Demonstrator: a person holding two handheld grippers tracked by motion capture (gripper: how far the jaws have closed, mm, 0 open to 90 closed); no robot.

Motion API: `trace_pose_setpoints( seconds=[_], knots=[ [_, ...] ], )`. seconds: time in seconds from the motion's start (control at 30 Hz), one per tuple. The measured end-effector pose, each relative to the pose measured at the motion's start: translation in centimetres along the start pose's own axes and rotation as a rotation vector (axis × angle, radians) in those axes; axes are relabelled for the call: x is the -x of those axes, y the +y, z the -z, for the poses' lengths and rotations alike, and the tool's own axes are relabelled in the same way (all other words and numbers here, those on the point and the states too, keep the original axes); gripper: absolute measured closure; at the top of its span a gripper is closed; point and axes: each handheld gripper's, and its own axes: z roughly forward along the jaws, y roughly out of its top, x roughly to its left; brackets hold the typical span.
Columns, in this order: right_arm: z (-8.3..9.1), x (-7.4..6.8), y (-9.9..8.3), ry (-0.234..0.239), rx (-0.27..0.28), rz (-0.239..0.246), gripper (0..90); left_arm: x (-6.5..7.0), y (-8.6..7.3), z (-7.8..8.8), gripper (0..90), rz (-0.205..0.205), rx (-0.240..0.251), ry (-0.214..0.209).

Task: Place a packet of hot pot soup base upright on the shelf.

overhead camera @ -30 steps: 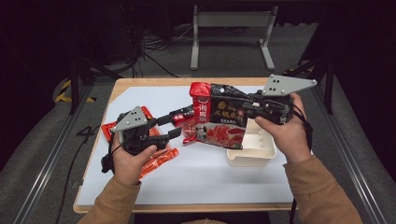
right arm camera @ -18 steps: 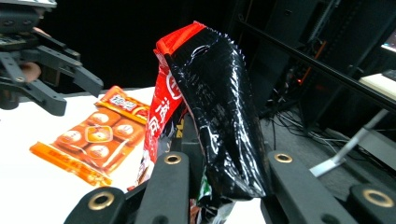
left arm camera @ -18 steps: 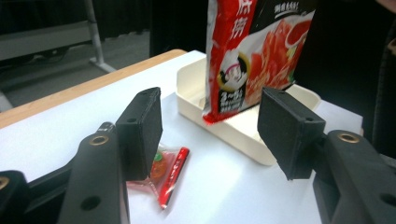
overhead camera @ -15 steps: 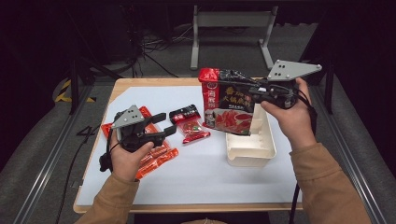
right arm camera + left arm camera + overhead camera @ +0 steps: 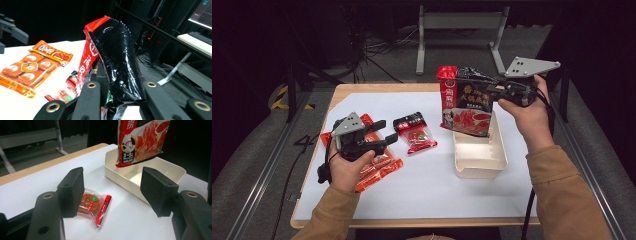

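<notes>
Hot-pot seasoning bag [image 5: 466, 102], upper centre of the high view: a glossy red-and-black foil pouch with a serrated top edge, hanging upright above the far end of the cream tray [image 5: 477, 159]. One second ago it lay lower and further left, over the small sachet; it has since been carried right and up. The right claw [image 5: 482, 84] is clamped on the bag's crinkled black upper edge, jaws nearly together; in the right gripper view the foil is pinched between them [image 5: 117, 97].

The tray is a rectangular, smooth-walled plastic box with rounded corners; in the left gripper view the bag's lower edge [image 5: 140, 142] hangs over its near end [image 5: 172, 170].

Left claw [image 5: 388, 132], lower left: jaws apart, having just been opening, with nothing between them. A second ago its tips reached the bag; now it rests back over the flat orange snack pack [image 5: 379, 167].

Small red sachet [image 5: 414, 132], a clear-windowed square packet, lies on the white worktop [image 5: 427, 185] between claw and tray.
</notes>
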Motion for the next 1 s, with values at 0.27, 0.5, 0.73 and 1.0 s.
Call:
trace_pose_setpoints(
  seconds=[0.27, 0.5, 0.73, 1.0],
  knots=[
    [-0.4, 1.8, -1.1, -0.041, -0.014, 0.000, 76.2, -0.2, -0.2, -0.1, 36.4, 0.006, -0.009, 0.000],
    [-0.8, 2.8, -1.8, -0.059, -0.027, 0.012, 76.3, -0.2, -0.2, -0.2, 36.4, 0.014, -0.014, 0.000],
    [-1.2, 3.9, -2.6, -0.068, -0.028, 0.021, 76.3, -0.4, -0.3, -0.2, 36.3, 0.013, -0.015, 0.001],
    [-1.6, 4.7, -3.8, -0.070, -0.028, 0.037, 76.4, -0.4, -0.4, -0.3, 36.3, 0.018, -0.019, 0.001]
  ],
)
